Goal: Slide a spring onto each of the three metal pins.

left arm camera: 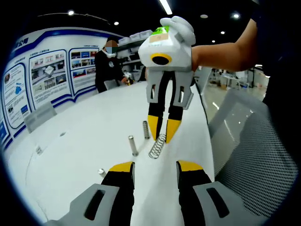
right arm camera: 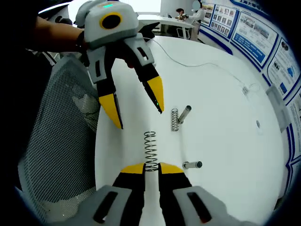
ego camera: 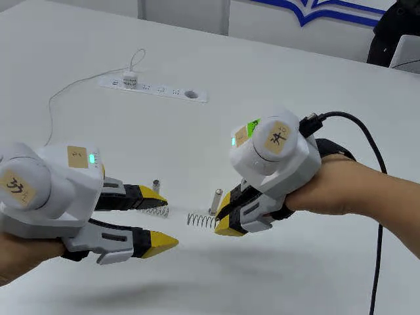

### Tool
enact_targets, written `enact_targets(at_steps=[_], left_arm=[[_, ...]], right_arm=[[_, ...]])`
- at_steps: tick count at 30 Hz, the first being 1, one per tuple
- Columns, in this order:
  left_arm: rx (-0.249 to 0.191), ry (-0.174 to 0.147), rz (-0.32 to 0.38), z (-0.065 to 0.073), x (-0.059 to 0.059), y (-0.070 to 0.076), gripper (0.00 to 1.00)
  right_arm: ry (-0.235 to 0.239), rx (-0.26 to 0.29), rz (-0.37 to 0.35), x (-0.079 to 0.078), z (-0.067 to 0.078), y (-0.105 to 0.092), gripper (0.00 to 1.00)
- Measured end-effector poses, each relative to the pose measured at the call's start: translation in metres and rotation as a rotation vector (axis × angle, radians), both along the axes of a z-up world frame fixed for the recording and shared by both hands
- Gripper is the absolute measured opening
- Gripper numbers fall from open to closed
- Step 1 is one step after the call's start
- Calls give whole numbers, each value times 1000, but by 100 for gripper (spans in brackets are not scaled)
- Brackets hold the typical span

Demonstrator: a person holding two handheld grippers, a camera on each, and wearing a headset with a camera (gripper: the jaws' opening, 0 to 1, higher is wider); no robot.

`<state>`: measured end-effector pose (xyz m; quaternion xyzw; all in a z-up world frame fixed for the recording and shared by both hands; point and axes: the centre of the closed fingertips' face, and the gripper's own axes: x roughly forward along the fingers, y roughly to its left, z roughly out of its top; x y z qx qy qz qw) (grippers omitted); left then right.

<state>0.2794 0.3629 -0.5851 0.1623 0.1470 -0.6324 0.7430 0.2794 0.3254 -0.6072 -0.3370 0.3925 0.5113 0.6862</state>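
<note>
So the right tongs [right arm camera: 150,165] are pinched on one end of a spring [right arm camera: 150,148], right beside a pin [ego camera: 216,200]. The left tongs [left arm camera: 156,165] are wide open and empty, near a second spring [ego camera: 155,210] on the bench [ego camera: 275,72].

Spring [ego camera: 200,220] end hidden in right claw [ego camera: 218,223]; other spring [ego camera: 157,211] partly behind left claw [ego camera: 170,220]

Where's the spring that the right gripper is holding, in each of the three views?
Head view: spring at centre, just left of the right gripper.
Left gripper view: spring at centre, below the right gripper.
Right gripper view: spring at lower centre, above its own jaws.
Shared landmark: the right gripper.
</note>
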Motion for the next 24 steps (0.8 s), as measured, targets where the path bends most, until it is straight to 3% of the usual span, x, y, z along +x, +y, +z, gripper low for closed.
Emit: enact_targets(at_steps=[8,24], left_arm=[[3,-13,-33,2,-5,-6,33],[10,-36,-86,3,-13,-12,18]], right_arm=[[-20,1,45,-6,10,11,12],[-28,-23,96,-13,14,18,12]])
